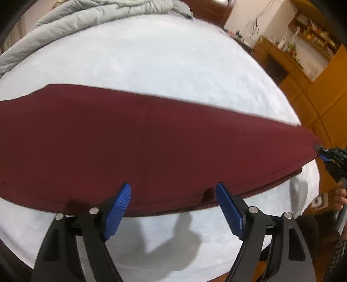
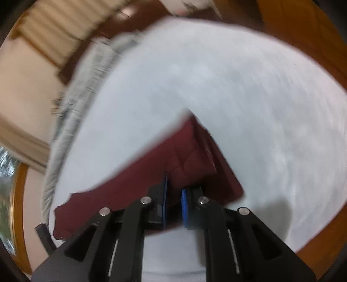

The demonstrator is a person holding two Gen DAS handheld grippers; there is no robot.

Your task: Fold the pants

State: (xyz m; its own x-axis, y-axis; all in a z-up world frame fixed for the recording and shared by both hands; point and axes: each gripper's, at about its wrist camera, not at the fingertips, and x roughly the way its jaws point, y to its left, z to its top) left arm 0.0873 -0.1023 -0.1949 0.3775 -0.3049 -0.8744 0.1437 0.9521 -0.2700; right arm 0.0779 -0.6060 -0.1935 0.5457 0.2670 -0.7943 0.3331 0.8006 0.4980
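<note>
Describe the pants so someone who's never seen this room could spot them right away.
Look at the bed with the pale bedsheet filling most of the room. The pants lie across its near part, one end pinched in the right gripper. They are dark maroon, unlike the grey blanket bunched at the far edge.

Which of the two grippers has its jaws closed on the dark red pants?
The right gripper: its jaws pinch the pants. The left gripper hangs open, holding nothing.

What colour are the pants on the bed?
Dark red, maroon pants; the left wrist view shows it best.
</note>
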